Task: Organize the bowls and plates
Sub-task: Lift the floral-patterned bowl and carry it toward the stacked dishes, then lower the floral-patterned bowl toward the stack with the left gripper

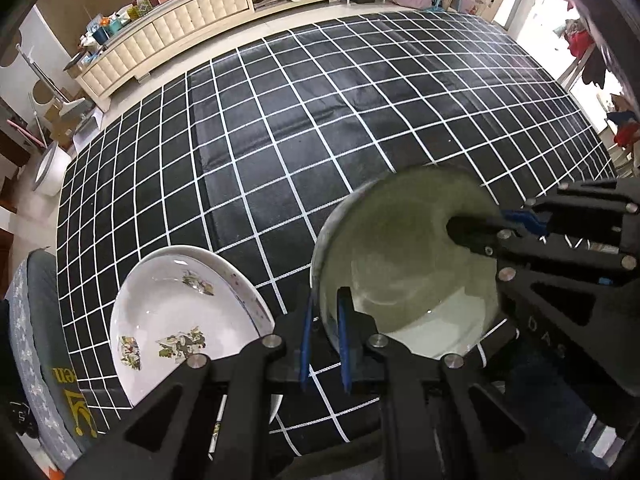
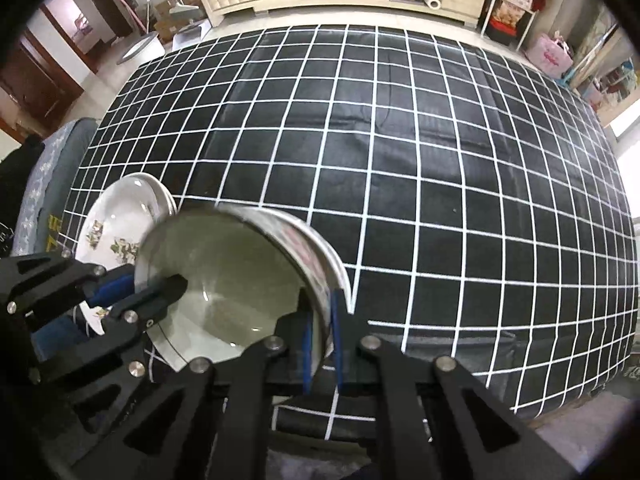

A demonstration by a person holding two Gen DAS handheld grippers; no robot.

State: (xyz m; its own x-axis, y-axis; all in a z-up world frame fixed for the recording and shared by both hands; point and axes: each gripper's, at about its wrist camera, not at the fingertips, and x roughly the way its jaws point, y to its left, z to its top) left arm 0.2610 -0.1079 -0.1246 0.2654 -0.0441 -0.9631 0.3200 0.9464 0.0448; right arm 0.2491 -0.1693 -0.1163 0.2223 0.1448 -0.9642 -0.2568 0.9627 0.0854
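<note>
Both sets of jaws are clamped on the same bowl [image 1: 404,264]: left gripper [image 1: 326,320] pinching one rim, right gripper [image 2: 322,320] the opposite, tilted just beside the stacked plates [image 1: 180,312] on the checkered table [image 1: 320,120].

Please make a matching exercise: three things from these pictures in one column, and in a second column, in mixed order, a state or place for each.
1. bowl
2. plates
3. cloth

A. stacked, with printed motifs
B. black with a white grid
C. gripped at its rim by the left gripper and the right gripper

Pairs: 1-C, 2-A, 3-B
</note>
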